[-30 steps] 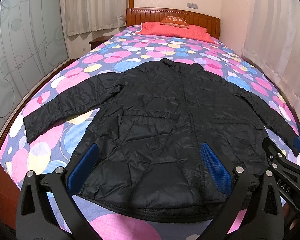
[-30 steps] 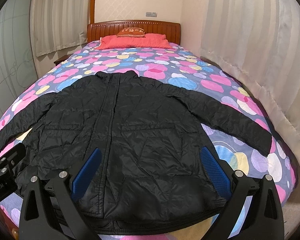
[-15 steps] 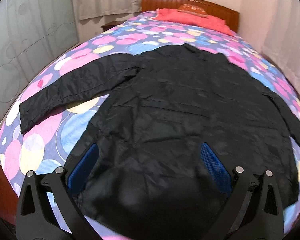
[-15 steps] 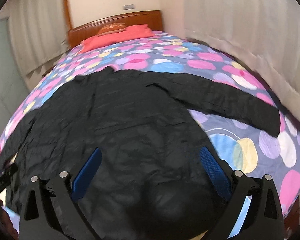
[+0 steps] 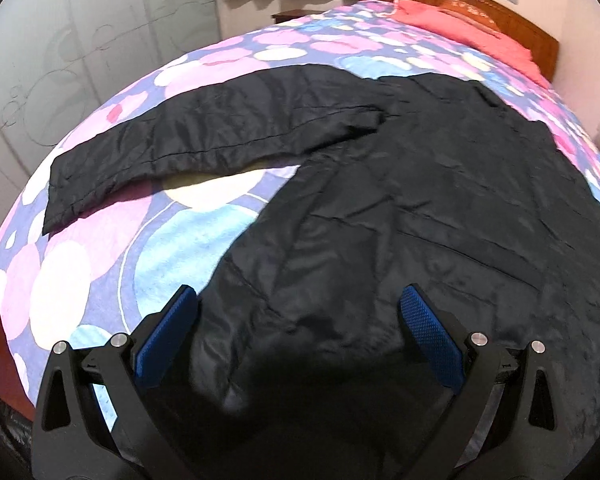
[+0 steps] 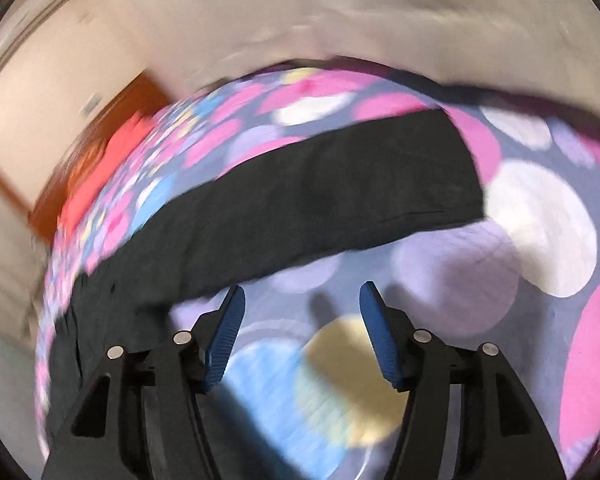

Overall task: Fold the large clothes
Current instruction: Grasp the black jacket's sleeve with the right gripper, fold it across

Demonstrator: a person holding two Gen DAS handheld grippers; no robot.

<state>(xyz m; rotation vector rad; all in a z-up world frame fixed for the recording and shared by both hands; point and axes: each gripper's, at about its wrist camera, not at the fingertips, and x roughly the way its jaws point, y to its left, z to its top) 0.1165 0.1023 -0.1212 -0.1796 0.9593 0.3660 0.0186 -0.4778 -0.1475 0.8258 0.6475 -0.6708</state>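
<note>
A black padded jacket (image 5: 400,208) lies spread flat on the bed, its left sleeve (image 5: 204,140) stretched out to the left. My left gripper (image 5: 298,304) hovers open over the jacket's lower left part, nothing between its blue pads. In the blurred right wrist view the jacket's other sleeve (image 6: 320,196) runs across the bedspread. My right gripper (image 6: 300,300) hangs just below that sleeve over bare bedspread; its jaws are closing with nothing between them.
The bed is covered by a bedspread (image 5: 112,264) with pink, blue and white circles. A red pillow (image 5: 460,28) and wooden headboard (image 5: 480,4) are at the far end. A frosted glass wall (image 5: 60,60) stands left; a pale curtain (image 6: 340,12) hangs right.
Both grippers dropped closer to the bed. The left one swung toward the jacket's left side. The right one rolled and swept right to the right sleeve, its jaws narrowing.
</note>
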